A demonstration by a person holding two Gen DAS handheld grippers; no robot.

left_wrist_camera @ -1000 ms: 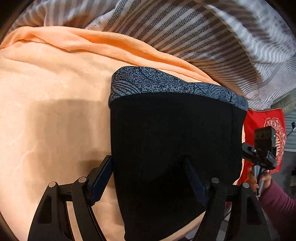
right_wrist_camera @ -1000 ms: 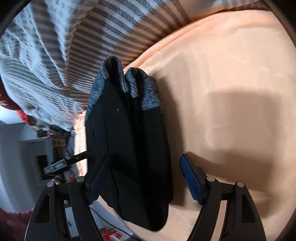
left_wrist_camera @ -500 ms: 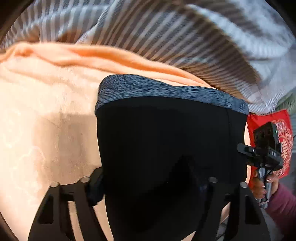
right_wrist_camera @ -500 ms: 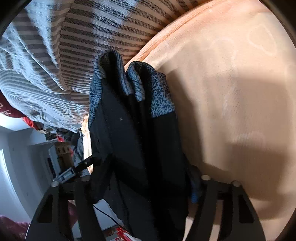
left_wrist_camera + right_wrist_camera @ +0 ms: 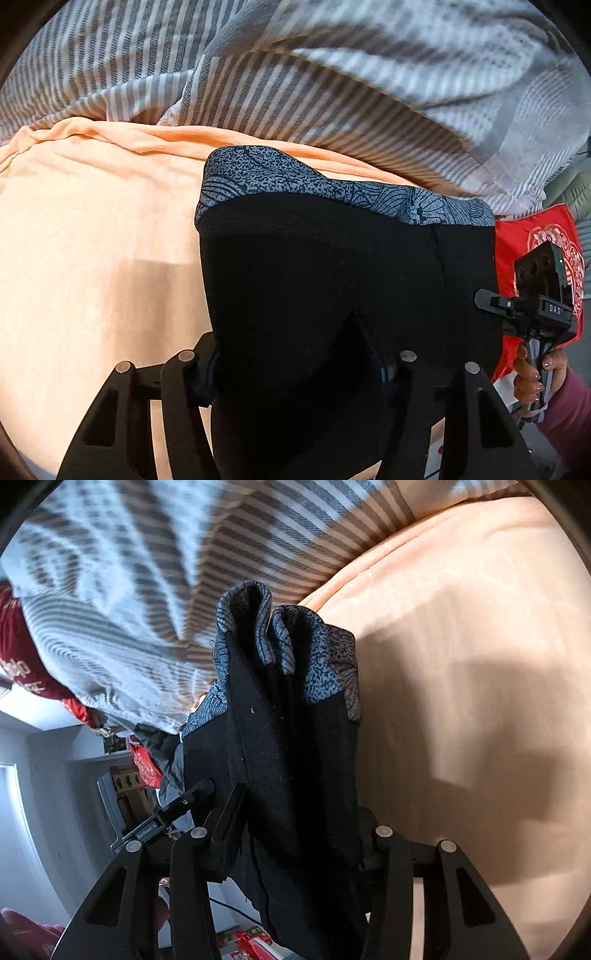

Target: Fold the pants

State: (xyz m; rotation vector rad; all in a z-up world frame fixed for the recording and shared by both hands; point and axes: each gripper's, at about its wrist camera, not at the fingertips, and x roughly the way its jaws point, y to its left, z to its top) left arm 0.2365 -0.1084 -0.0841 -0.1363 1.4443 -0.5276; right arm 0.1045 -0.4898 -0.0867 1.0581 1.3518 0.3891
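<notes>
Black pants (image 5: 332,280) clamped in left tongs (image 5: 295,369), right tongs (image 5: 295,834), just closing | step: lifting folded end off bed (image 5: 92,258) | next: carry over, lay flat.

left gripper (image 5: 299,365): matte black plastic, triangular cut-outs in the linkage arms, silver round pivot screws, blue finger pads. right gripper (image 5: 299,834): same black build, same silver screws; seen from the left wrist it carries a boxy black camera block marked "das". hand (image 5: 535,373) on its handle: painted nails, maroon sleeve (image 5: 570,421).
</notes>
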